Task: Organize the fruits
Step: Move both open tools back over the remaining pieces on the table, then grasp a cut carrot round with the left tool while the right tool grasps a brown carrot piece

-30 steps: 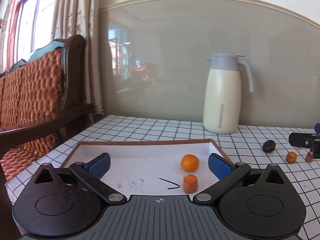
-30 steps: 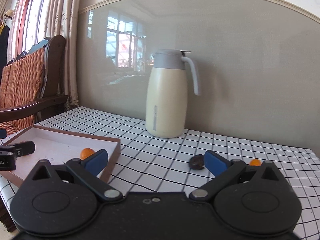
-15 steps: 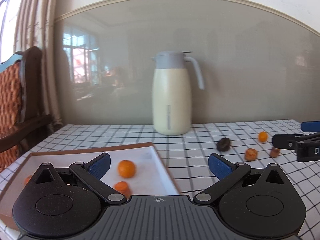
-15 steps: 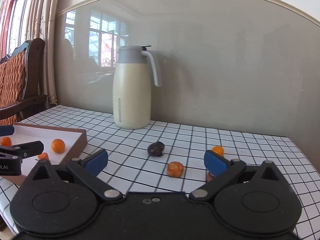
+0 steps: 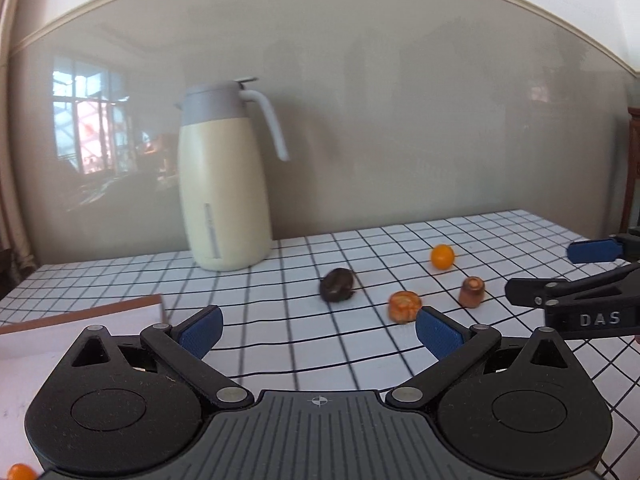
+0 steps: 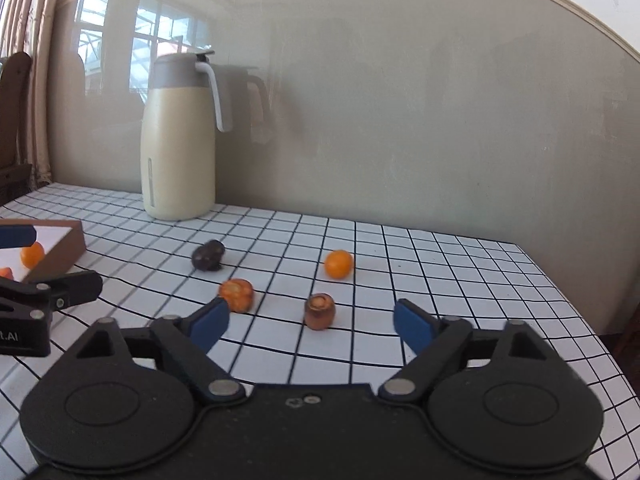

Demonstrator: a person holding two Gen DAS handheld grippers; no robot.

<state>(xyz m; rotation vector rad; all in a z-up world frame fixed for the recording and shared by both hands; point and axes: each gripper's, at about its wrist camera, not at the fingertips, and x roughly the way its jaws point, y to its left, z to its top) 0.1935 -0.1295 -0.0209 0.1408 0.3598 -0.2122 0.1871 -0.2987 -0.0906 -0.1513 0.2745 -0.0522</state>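
Several small fruits lie loose on the checked tablecloth: a dark fruit [image 5: 337,284] [image 6: 207,255], a flat orange one [image 5: 404,306] [image 6: 237,294], a brown one [image 5: 471,291] [image 6: 319,311] and a round orange one [image 5: 442,256] [image 6: 338,264]. My left gripper [image 5: 318,330] is open and empty, just short of the flat orange fruit. My right gripper [image 6: 311,324] is open and empty, with the brown fruit just ahead between its fingers. The brown-rimmed tray [image 6: 66,246] [image 5: 100,314] at the left holds an orange fruit [image 6: 32,255].
A cream thermos jug [image 5: 224,184] [image 6: 180,140] stands at the back by the wall. The table's right edge [image 6: 580,300] drops off near the right gripper. Each gripper shows at the side of the other's view.
Both grippers have swung right, away from the tray toward the loose fruits. The tray has slid to the left edge of both views. Both stay open.
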